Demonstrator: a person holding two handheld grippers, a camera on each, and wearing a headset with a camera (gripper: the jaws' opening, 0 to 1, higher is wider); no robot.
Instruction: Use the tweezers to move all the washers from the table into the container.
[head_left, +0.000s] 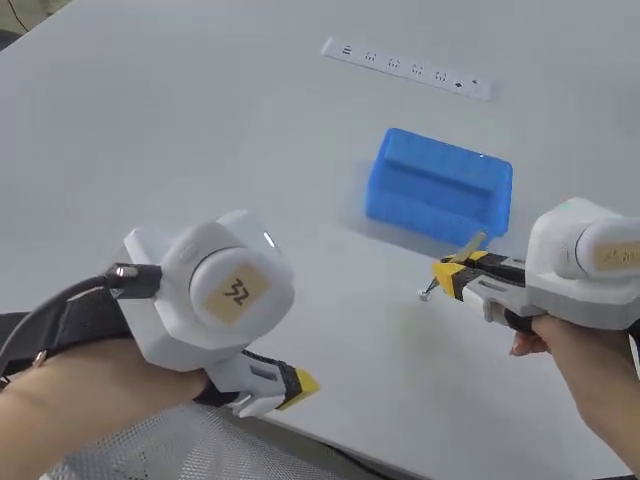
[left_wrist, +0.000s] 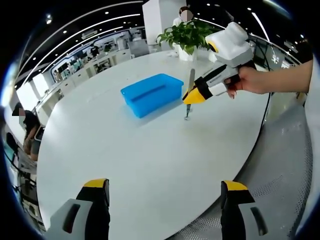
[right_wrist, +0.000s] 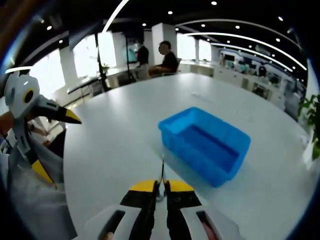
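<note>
My right gripper (head_left: 447, 272) is shut on a pair of metal tweezers (head_left: 440, 282), whose tips point down at the white table (head_left: 250, 150) just in front of the blue container (head_left: 440, 185). From the left gripper view, the tweezers (left_wrist: 190, 95) stand nearly upright in the right gripper (left_wrist: 192, 97), tips on or just above the table beside the container (left_wrist: 150, 92). Something small is at the tips; I cannot tell if it is a washer. The container (right_wrist: 207, 142) looks hollow inside. My left gripper (left_wrist: 164, 186) is open and holds nothing, low at the table's near edge (head_left: 290, 390).
A white power strip (head_left: 405, 68) lies at the far side of the table. Beyond the table, a potted plant (left_wrist: 187, 35) stands and people sit at other desks (right_wrist: 165, 60). A mesh chair seat (head_left: 170, 440) shows below the near edge.
</note>
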